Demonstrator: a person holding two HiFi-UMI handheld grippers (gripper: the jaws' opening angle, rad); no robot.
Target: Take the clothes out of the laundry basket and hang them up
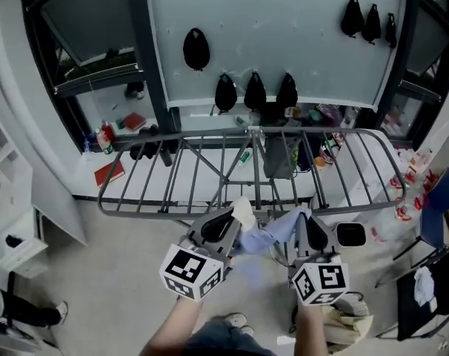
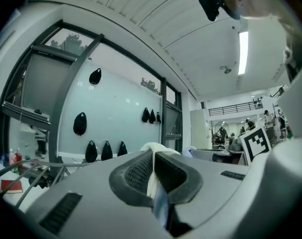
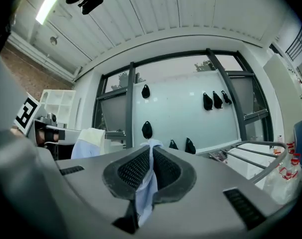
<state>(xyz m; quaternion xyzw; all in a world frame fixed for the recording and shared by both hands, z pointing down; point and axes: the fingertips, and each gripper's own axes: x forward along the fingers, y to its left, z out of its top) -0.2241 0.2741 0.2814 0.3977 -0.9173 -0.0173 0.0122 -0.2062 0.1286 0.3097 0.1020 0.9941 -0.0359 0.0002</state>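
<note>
A light blue garment (image 1: 273, 232) with a cream patch (image 1: 244, 212) stretches between my two grippers, just in front of the grey drying rack (image 1: 210, 170). My left gripper (image 1: 226, 221) is shut on the garment's cream edge (image 2: 154, 180), which is pinched between its dark pads. My right gripper (image 1: 307, 225) is shut on the blue cloth (image 3: 147, 183), which pokes out above and below its pads. The garment's far end (image 3: 89, 142) shows at the left of the right gripper view. The laundry basket is not clearly visible.
The rack's bars (image 1: 358, 165) span the view ahead at waist height. Dark bags (image 1: 196, 49) hang on the pale wall behind. A beige bag (image 1: 343, 323) lies by my right foot. A dark chair (image 1: 424, 288) with cloth stands at the right. White shelves (image 1: 6, 199) stand at the left.
</note>
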